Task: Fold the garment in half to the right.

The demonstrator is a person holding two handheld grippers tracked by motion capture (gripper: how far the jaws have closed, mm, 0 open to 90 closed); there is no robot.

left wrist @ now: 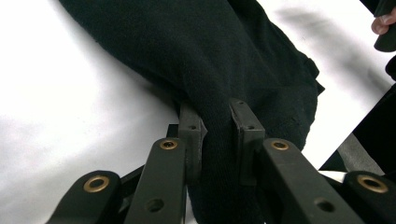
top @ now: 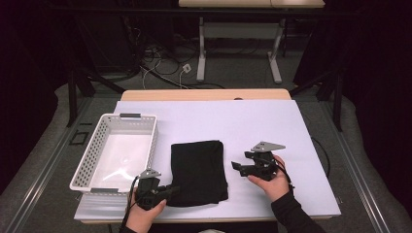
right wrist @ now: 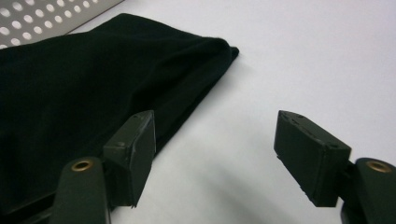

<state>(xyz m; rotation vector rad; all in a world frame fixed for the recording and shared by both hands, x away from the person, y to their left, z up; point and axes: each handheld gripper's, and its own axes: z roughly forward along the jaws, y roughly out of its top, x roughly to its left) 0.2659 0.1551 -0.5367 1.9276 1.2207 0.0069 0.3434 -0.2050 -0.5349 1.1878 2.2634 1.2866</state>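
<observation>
So the folded black cloth [top: 198, 171] sits mid-table on the white mat [top: 252, 121], just right of the white basket [top: 116, 150]. The left gripper [top: 167, 191] is pinching the cloth's near-left corner, fabric bunched tight between its pads. The right gripper [top: 238, 166] hangs jaws apart just off the cloth's right edge, holding nothing. Best bet: get that right one biting all the layers at the edge before lifting, so the fold holds on the way to the basket.
</observation>
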